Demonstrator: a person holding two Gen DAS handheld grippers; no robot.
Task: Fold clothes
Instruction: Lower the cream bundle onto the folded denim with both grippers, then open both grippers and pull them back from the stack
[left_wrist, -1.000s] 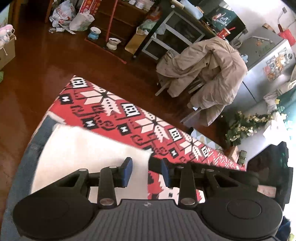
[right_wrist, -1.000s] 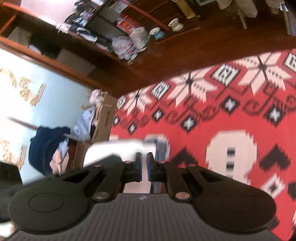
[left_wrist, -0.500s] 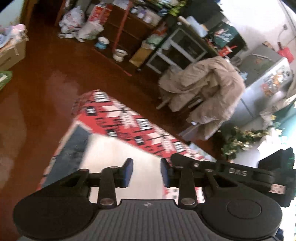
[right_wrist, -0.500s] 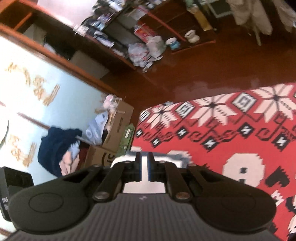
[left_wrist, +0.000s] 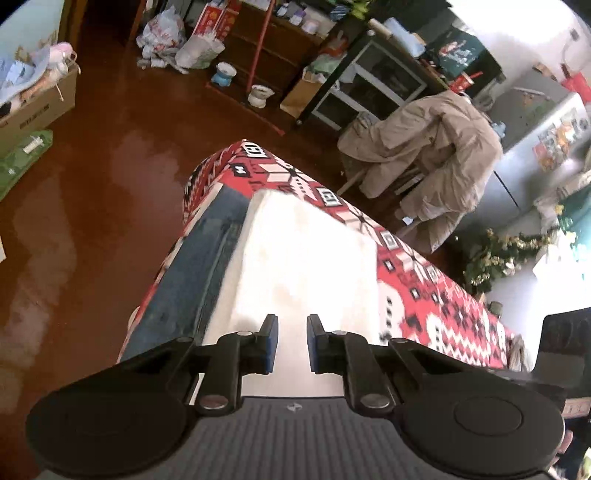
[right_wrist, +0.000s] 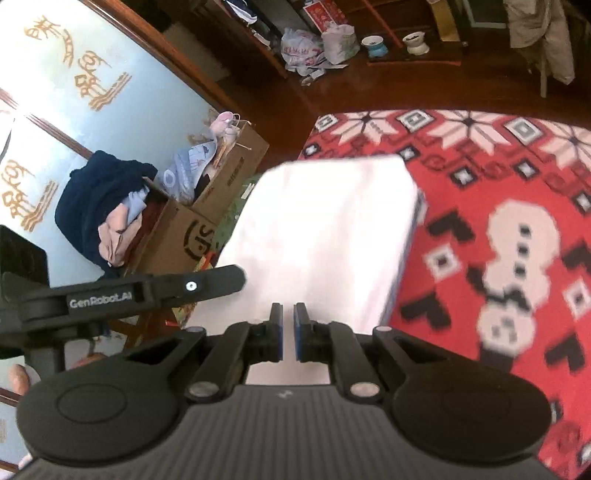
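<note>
A white folded cloth (left_wrist: 306, 258) lies on a blue denim garment (left_wrist: 195, 266) at the end of a table with a red patterned cover (left_wrist: 424, 295). My left gripper (left_wrist: 290, 345) hovers open over the cloth's near part, with nothing between its pads. In the right wrist view the same white cloth (right_wrist: 332, 229) runs up to my right gripper (right_wrist: 288, 332). Its pads stand almost together, with white fabric in the narrow slit. A sliver of denim (right_wrist: 415, 218) shows at the cloth's right edge. The left tool's black arm (right_wrist: 147, 291) reaches in from the left.
A beige coat (left_wrist: 424, 155) hangs over a chair beyond the table. Cardboard boxes of clothes (right_wrist: 207, 206) stand on the dark wooden floor (left_wrist: 92, 184) off the table's end. Shelves and bags line the far wall. A grey fridge (left_wrist: 535, 122) stands at the right.
Both grippers have pulled up and back, so more of the white cloth, the table's end and the floor now show. Neither gripper's jaw gap has changed.
</note>
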